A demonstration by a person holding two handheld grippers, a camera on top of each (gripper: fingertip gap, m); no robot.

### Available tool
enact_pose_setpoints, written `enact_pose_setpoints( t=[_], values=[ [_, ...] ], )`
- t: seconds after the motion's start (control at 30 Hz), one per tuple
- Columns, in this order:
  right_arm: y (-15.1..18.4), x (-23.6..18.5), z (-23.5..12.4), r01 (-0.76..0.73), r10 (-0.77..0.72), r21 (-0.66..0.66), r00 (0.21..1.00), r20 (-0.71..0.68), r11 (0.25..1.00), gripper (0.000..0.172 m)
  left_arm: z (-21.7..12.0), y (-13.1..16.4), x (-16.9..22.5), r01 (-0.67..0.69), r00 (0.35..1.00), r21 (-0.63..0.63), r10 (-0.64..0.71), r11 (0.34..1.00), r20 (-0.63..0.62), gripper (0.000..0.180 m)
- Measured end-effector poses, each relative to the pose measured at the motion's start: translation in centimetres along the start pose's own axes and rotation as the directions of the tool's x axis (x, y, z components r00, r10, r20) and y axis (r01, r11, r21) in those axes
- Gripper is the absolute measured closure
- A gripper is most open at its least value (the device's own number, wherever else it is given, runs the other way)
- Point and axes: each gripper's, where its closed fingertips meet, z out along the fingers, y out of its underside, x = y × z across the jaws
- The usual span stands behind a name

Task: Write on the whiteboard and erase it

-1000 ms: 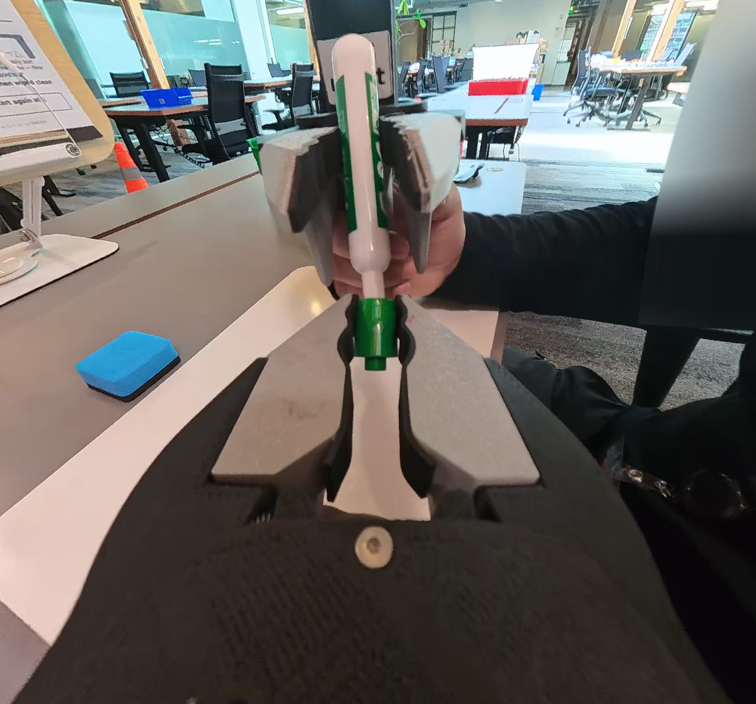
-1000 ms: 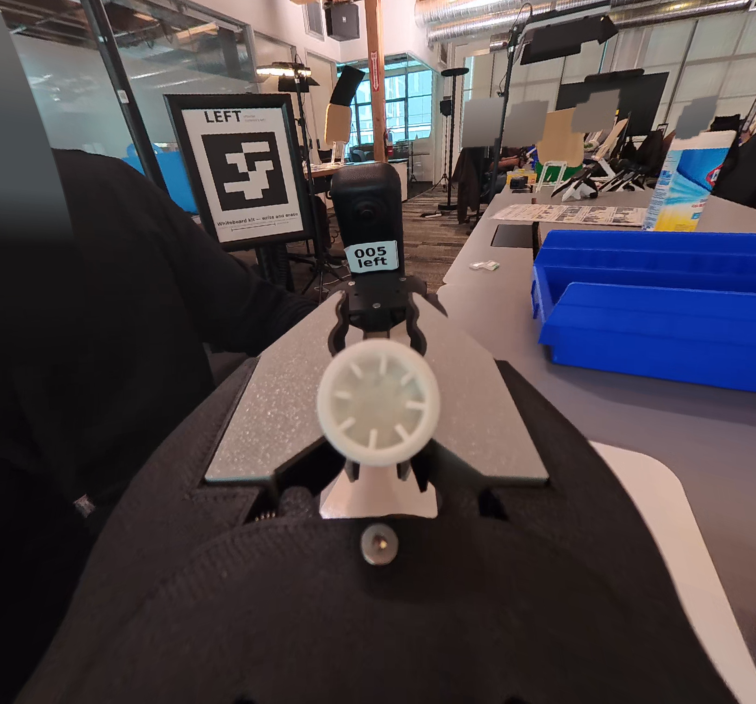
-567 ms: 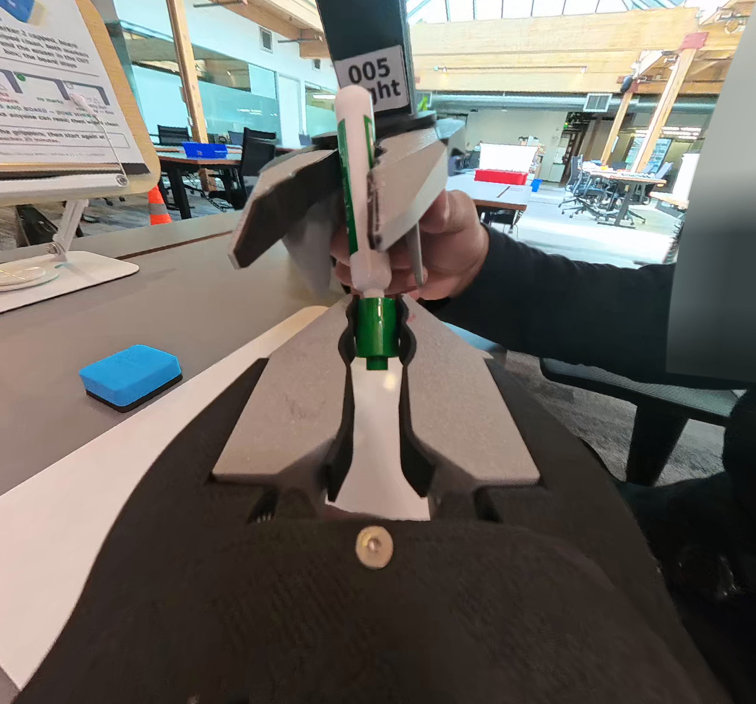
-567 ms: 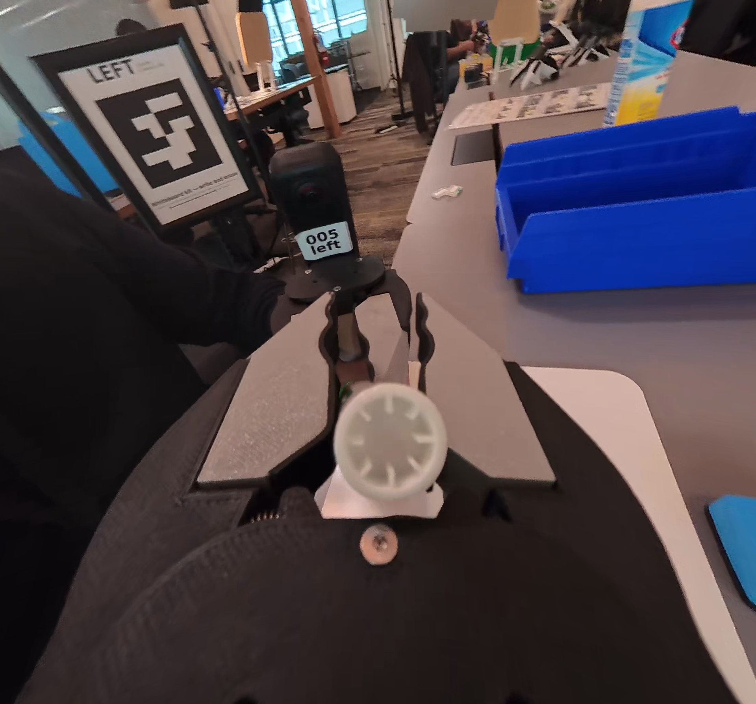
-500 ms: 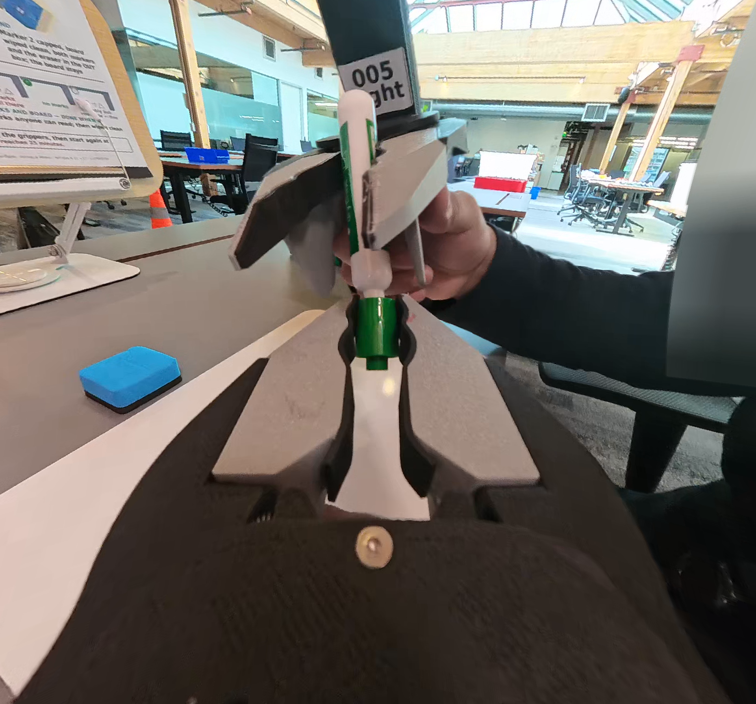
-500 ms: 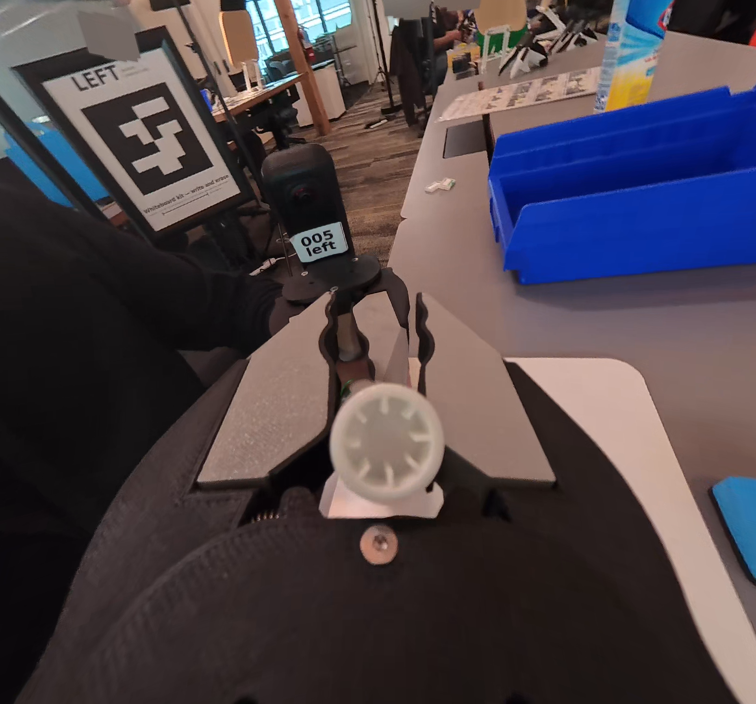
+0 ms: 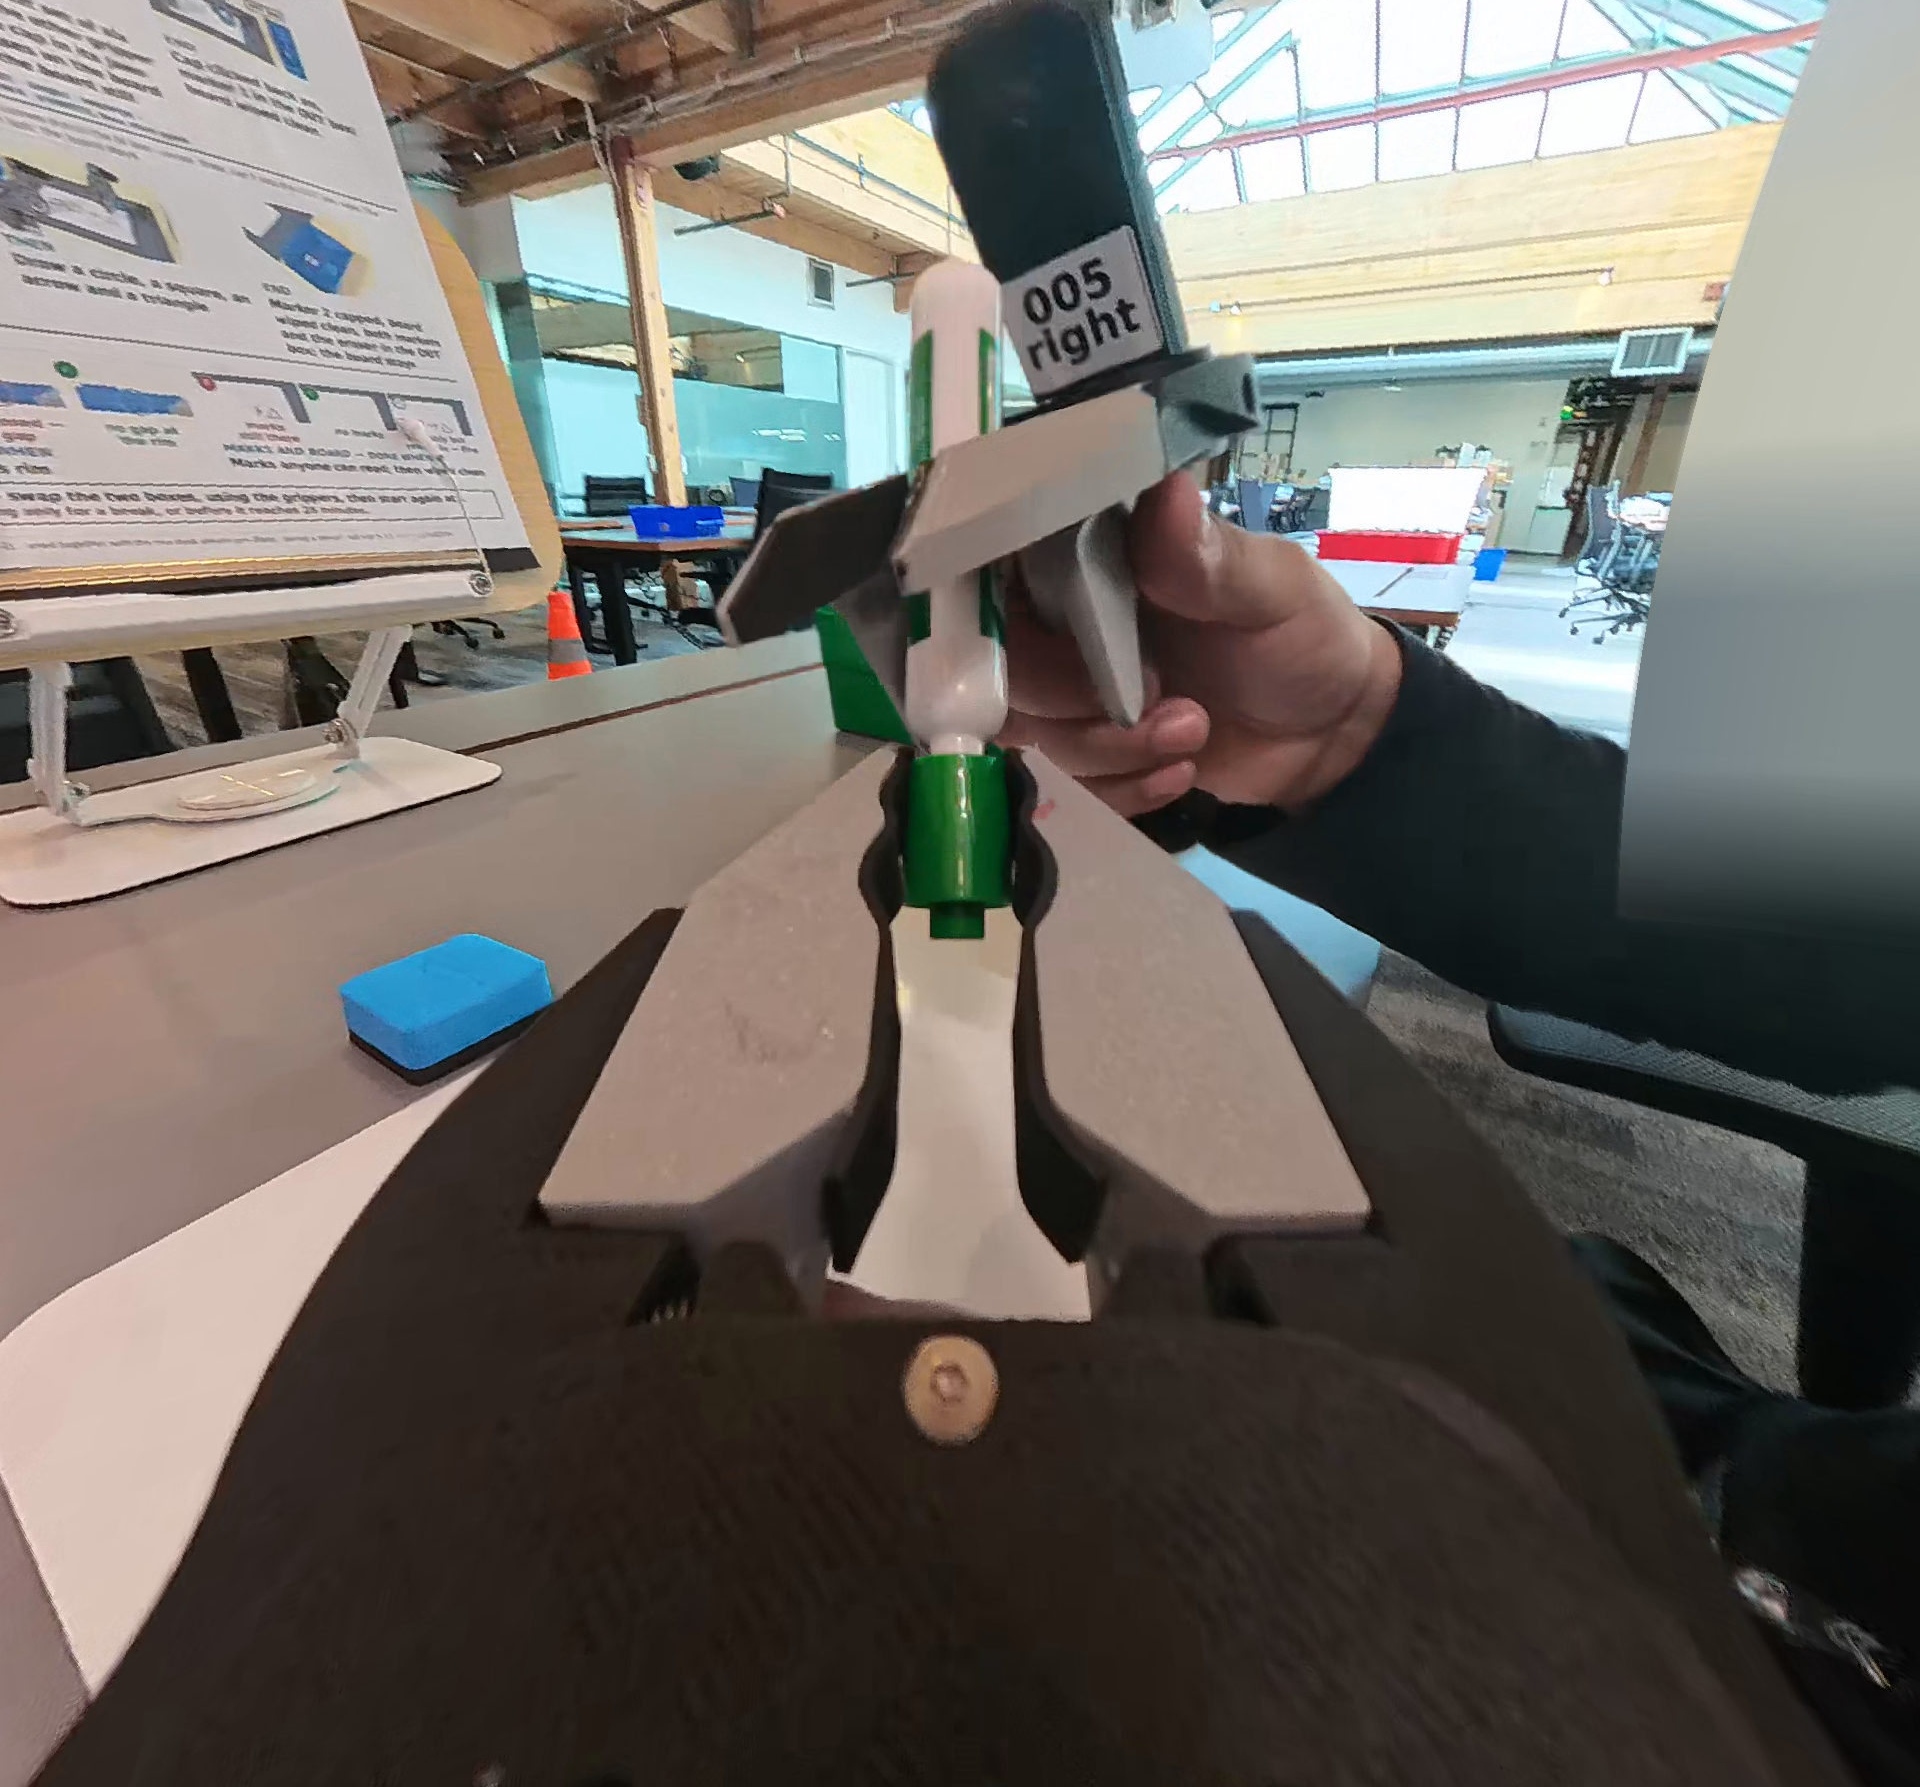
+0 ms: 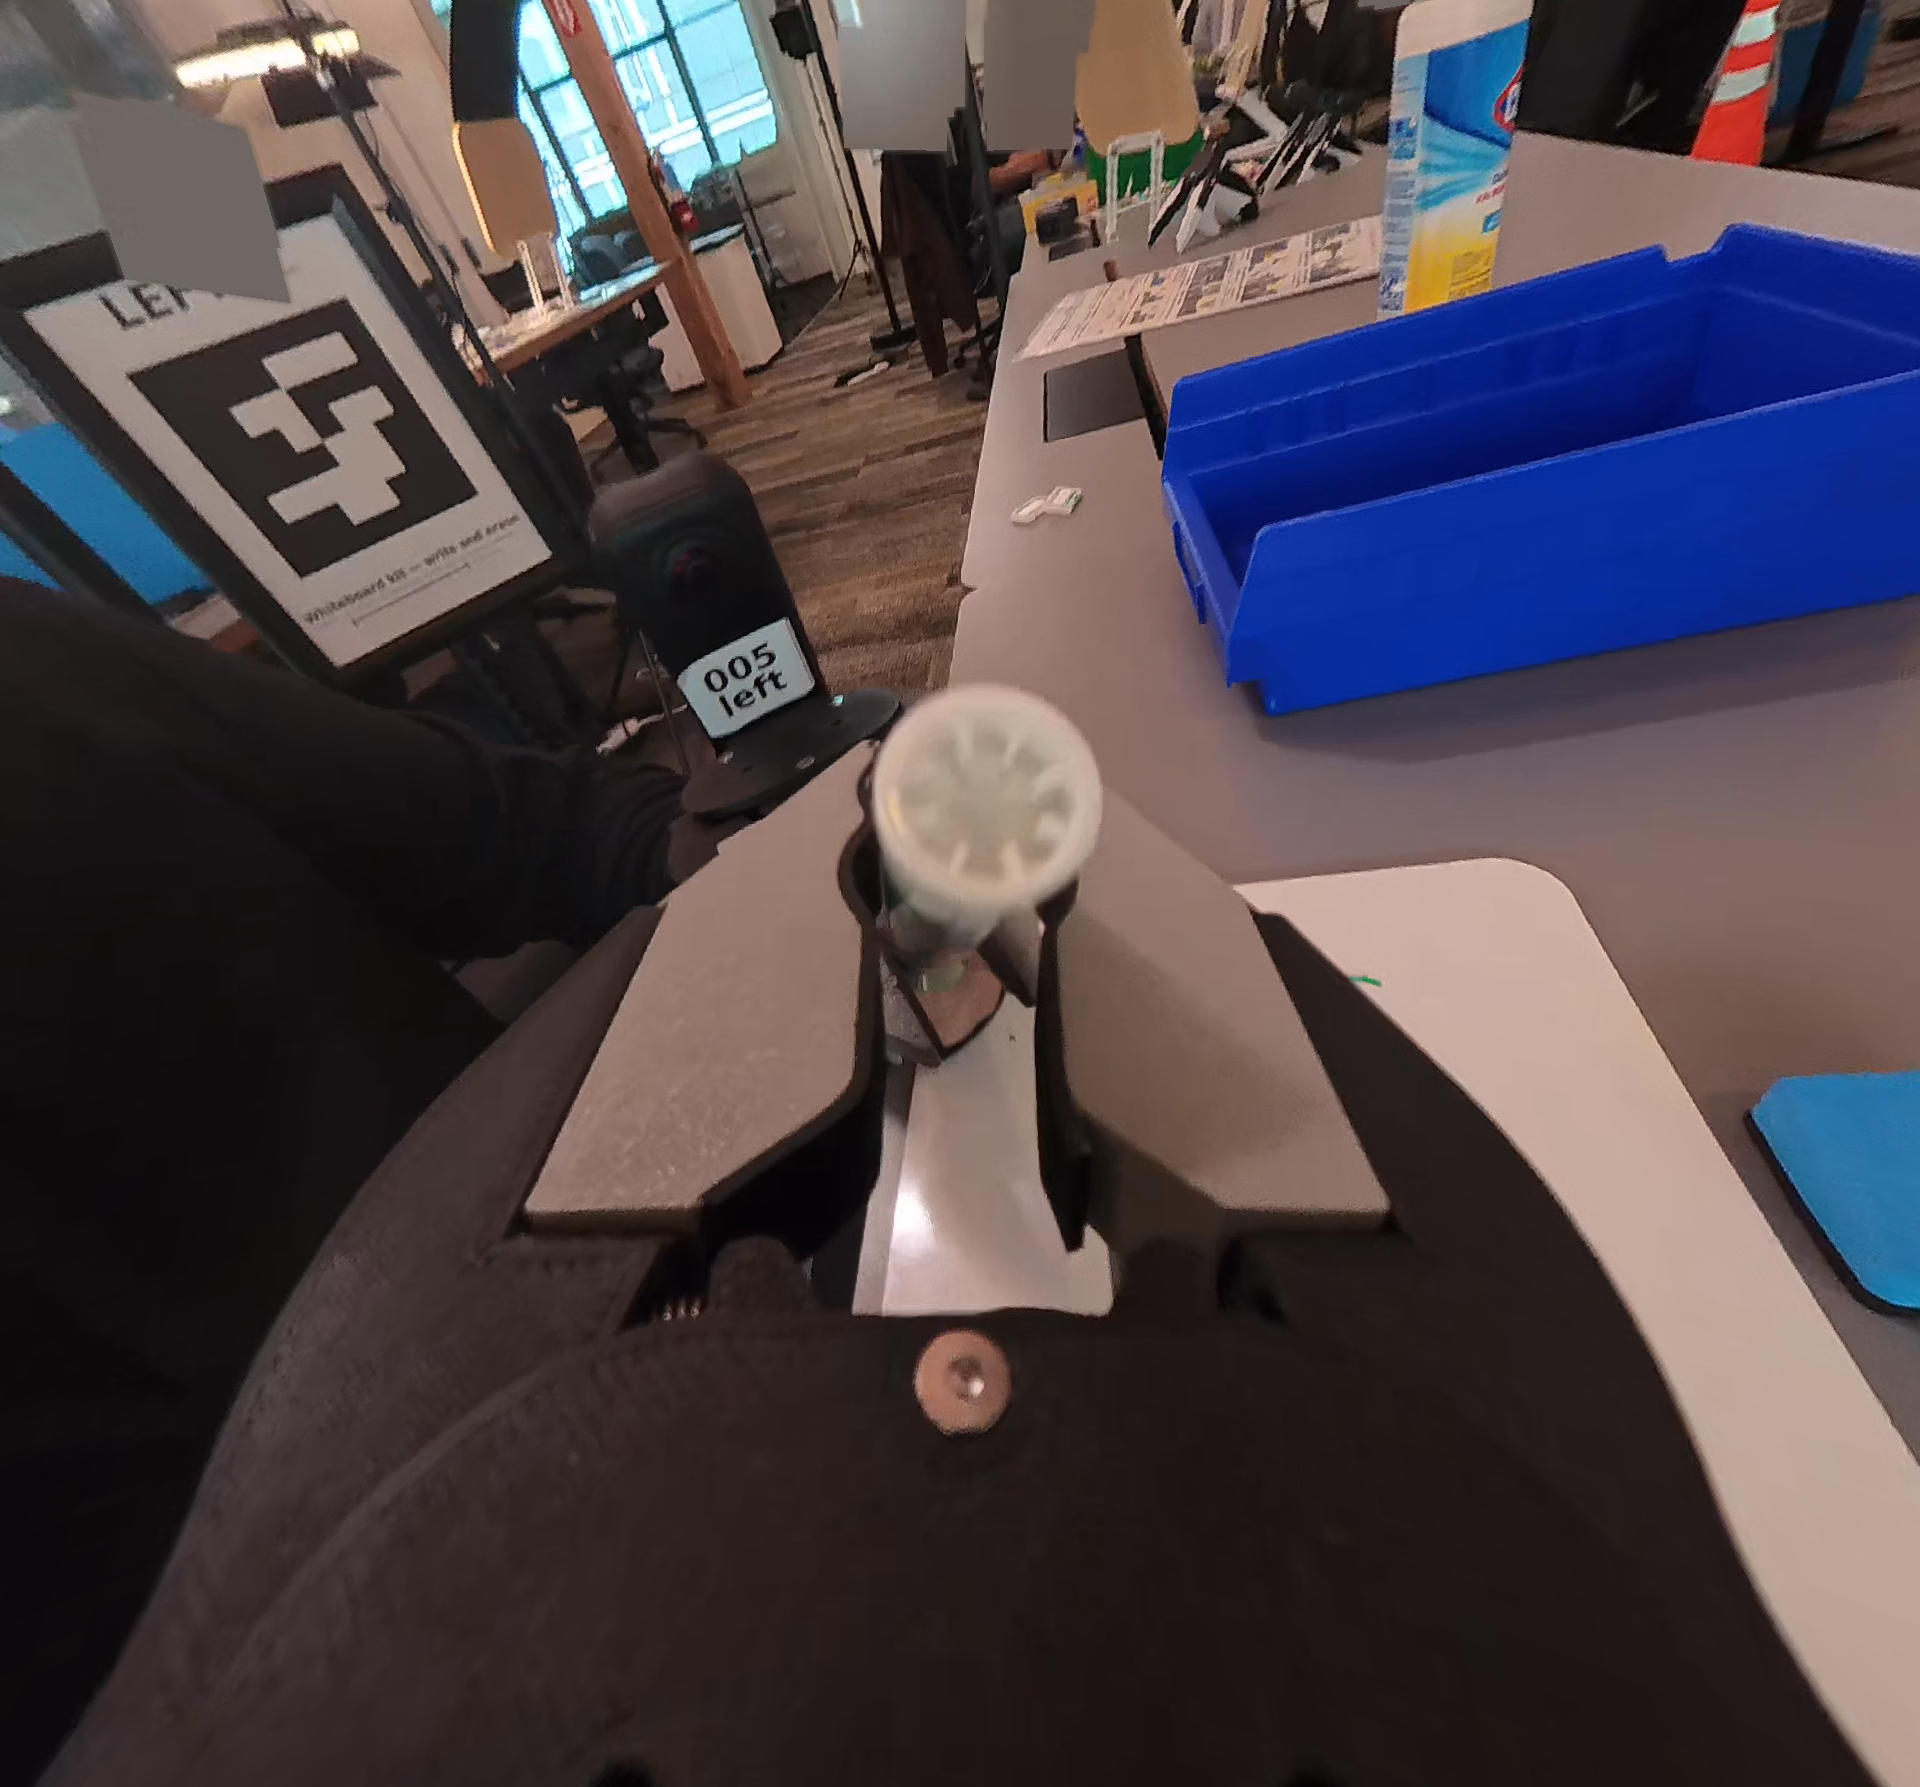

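While clamped: cap [image 7: 957,842], probably marker [image 8: 982,807].

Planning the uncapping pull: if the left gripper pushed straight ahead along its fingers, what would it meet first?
The left gripper already clamps the green cap; straight ahead stands the marker's white barrel, held in the right gripper, then probably the hand behind it.

White-green marker [image 7: 951,532] upright, green cap [image 7: 956,838] down; blue eraser [image 7: 442,1005] flat beside white whiteboard [image 7: 156,1374].

eraser [image 7: 445,1002] on desk [image 7: 644,802], left of whiteboard [image 7: 135,1405]
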Motion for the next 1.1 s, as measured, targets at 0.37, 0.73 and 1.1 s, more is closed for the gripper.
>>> enact_pose_setpoints(
  t=[0.37,0.73,1.1],
  values=[
    [-0.3,-1.0,-0.6,0.098,-0.098,0.023,0.995,-0.021,0.995,0.155,0.2,-0.1,0.4,-0.009,1.0,0.007,0.009,1.0,0.022,0.166],
    [1.0,-0.9,-1.3,0.033,-0.032,-0.022,0.999,0.036,0.999,0.158,0.6,0.9,0.9,-0.092,0.995,-0.068,0.094,0.993,0.022,0.166],
    [0.9,4.2,-3.5,0.008,-0.003,0.047,0.994,-0.106,0.999,0.156,-1.6,1.4,-2.8,-0.092,0.994,-0.184,0.103,0.979,0.046,0.166]
  ],
)
